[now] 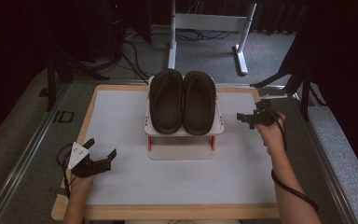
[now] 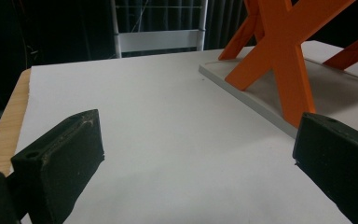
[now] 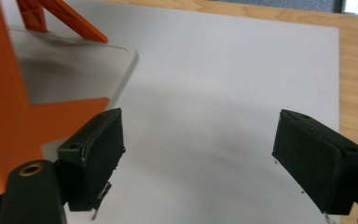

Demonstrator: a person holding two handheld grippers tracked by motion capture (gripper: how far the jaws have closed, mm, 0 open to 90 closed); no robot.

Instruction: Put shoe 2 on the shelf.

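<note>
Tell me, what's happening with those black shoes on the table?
A person holds a gripper in each hand. The left gripper and the right gripper are both open and grip nothing. Two black slippers sit side by side on top of a small white rack with orange legs. Nobody touches them.

Both grippers [image 1: 101,150] [image 1: 245,118] seemingly wide open

Dim room, grey carpet floor [image 1: 270,49], white metal stand frame [image 1: 205,28], black cables [image 1: 130,56], dark curtains behind.
</note>
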